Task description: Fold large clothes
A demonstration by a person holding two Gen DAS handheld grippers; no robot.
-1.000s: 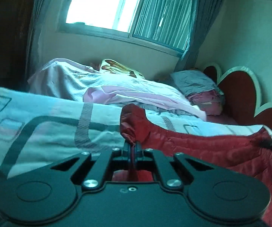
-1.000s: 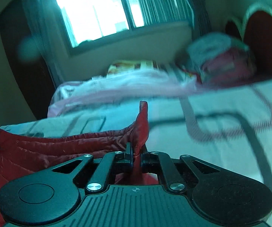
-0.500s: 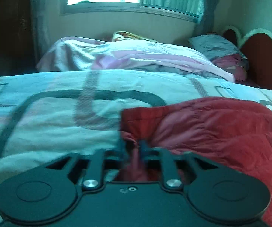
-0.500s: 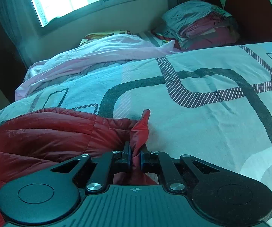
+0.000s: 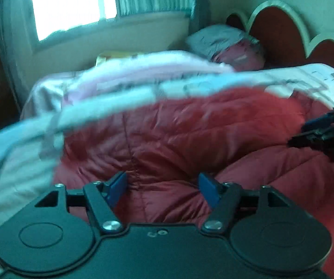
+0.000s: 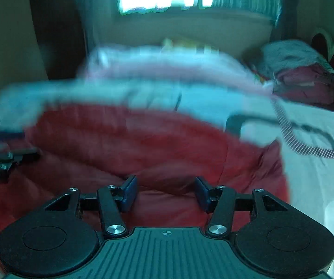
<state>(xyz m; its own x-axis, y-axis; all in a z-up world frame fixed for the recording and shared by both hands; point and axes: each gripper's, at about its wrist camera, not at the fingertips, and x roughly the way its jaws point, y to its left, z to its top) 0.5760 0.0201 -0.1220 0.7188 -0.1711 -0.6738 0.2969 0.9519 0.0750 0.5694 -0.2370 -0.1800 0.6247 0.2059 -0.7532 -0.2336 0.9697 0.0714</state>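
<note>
Red quilted jacket on white/blue bedspread w/ grey line pattern (striped bits)

The jacket lies on the near part of the bed. Beyond it a heaped quilt lies across the bed. Pillows sit far right, against the headboard. The window is behind.

1. This is a bedroom in a home.
2. A bed with a patterned white cover fills the view.
3. A scalloped red headboard stands at 2 o'clock.
4. Stacked pillows lie at 1 o'clock.
5. A curtained window glows at 11 o'clock.
6. A rumpled pink quilt lies at 12 o'clock.
</note>
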